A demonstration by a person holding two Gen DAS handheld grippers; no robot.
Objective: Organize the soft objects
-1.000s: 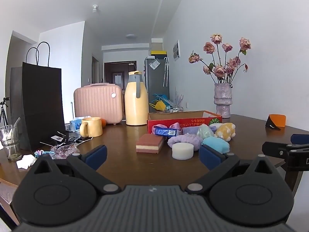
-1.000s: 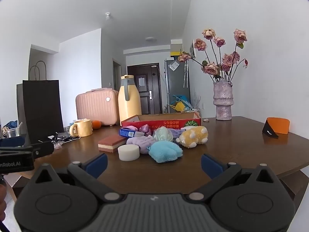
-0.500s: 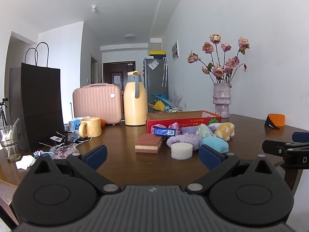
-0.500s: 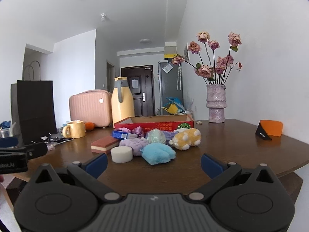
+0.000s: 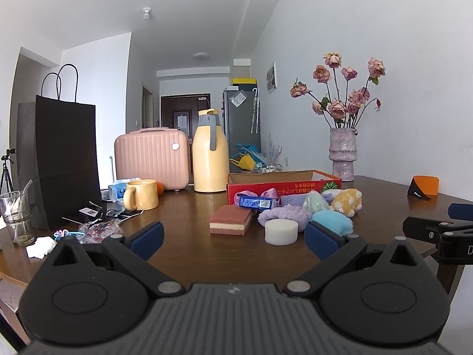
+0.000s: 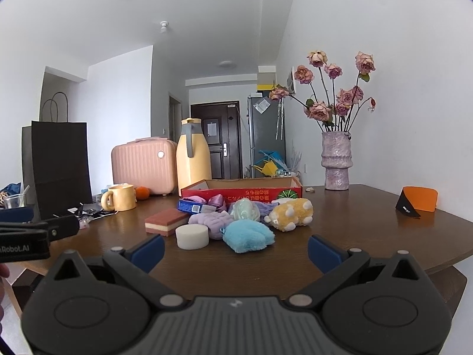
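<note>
A heap of soft things lies on the brown table [image 6: 340, 222] before a red cardboard box [image 6: 242, 190]: a brown layered sponge [image 6: 165, 222], a white round sponge [image 6: 192, 236], a lilac scrunchie [image 6: 212, 222], a blue plush [image 6: 248, 235], a yellow plush [image 6: 291, 211], a pale green piece [image 6: 244, 210] and a pink bow [image 6: 208, 199]. The same sponge [image 5: 232, 220], white sponge [image 5: 280, 231] and blue plush [image 5: 332, 222] show in the left wrist view. My left gripper [image 5: 233, 239] and right gripper [image 6: 236, 251] hover open, short of the heap, holding nothing.
At the back stand a yellow jug [image 5: 210, 153], a pink case [image 5: 152, 158], a yellow mug [image 5: 142, 194], a black paper bag [image 5: 63, 162] and a vase of dried roses [image 6: 337, 159]. A glass [image 5: 16, 217] and small clutter lie left; an orange card [image 6: 418, 202] lies right.
Both grippers have drifted slightly, the right one shifting the view a little; they stay open and the objects have not moved.
</note>
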